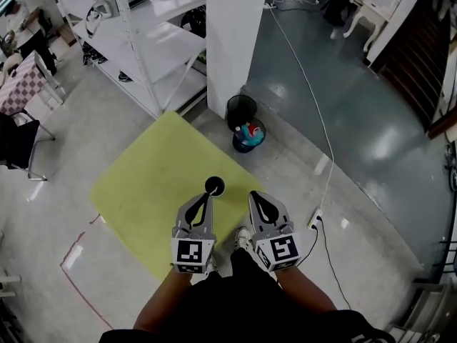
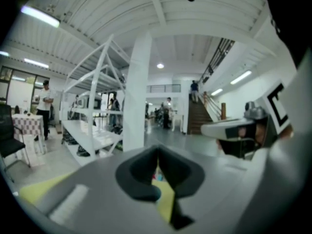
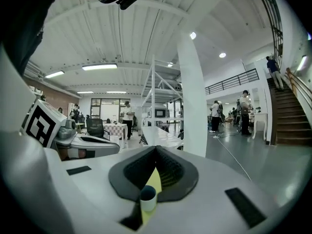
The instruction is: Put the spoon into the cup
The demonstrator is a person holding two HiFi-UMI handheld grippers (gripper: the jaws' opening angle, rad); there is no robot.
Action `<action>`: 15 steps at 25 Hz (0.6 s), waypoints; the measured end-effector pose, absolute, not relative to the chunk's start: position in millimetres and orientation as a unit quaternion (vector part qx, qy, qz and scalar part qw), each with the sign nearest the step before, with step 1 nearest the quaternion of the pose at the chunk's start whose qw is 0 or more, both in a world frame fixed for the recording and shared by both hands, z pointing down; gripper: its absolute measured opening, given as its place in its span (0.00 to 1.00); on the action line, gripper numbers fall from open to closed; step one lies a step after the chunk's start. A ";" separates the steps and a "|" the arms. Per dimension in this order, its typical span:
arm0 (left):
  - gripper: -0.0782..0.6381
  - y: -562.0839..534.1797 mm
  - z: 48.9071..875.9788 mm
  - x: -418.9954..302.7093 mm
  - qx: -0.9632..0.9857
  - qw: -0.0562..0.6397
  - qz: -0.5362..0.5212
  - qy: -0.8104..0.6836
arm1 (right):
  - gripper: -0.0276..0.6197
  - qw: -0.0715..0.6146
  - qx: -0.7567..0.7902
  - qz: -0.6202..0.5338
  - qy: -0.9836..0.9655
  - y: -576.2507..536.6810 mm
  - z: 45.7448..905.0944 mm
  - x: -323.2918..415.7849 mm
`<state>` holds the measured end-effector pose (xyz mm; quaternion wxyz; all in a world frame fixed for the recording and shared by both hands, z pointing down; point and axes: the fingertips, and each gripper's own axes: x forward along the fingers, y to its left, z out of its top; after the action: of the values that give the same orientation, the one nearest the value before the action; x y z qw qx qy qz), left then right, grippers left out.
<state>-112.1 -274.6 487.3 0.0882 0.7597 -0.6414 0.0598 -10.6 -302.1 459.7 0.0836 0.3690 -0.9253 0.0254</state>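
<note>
A small white cup [image 1: 214, 186] with a dark inside stands on the yellow-green table [image 1: 150, 184], near its right corner. My left gripper [image 1: 208, 196] is shut and empty, its tips right at the cup's near side. My right gripper [image 1: 254, 194] is also shut, a little to the cup's right and beyond the table's edge. In the right gripper view the cup [image 3: 147, 196] shows low between the closed jaws of the gripper [image 3: 156, 149]. The left gripper view shows its gripper [image 2: 157, 152] closed, with a strip of table below. No spoon is visible in any view.
A black mesh bin [image 1: 241, 111] and a blue bucket [image 1: 248, 136] stand on the floor past the table, beside a white pillar [image 1: 235, 41]. A white shelving rack [image 1: 143, 41] is at the back left. A white cable and power strip [image 1: 318, 216] lie to the right.
</note>
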 end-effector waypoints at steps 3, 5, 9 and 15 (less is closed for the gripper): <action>0.13 -279.8 506.2 -116.4 0.749 0.105 0.065 -0.651 | 0.05 0.095 0.355 0.030 -0.930 -311.1 468.7 -16.7; 0.13 -287.7 509.6 -117.2 0.742 0.111 0.059 -0.658 | 0.05 0.100 0.346 0.033 -0.932 -317.4 473.9 -18.7; 0.13 -303.8 523.4 -120.3 0.735 0.114 0.080 -0.664 | 0.05 0.109 0.333 0.039 -0.936 -329.2 488.0 -19.5; 0.13 -318.6 561.2 -124.1 0.725 0.135 0.092 -0.669 | 0.05 0.127 0.309 0.056 -0.941 -341.3 515.5 -24.3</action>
<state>-124.1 -318.6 561.2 0.1346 0.7247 -0.6695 0.0921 -24.3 -341.3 515.5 0.1268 0.3091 -0.9409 0.0560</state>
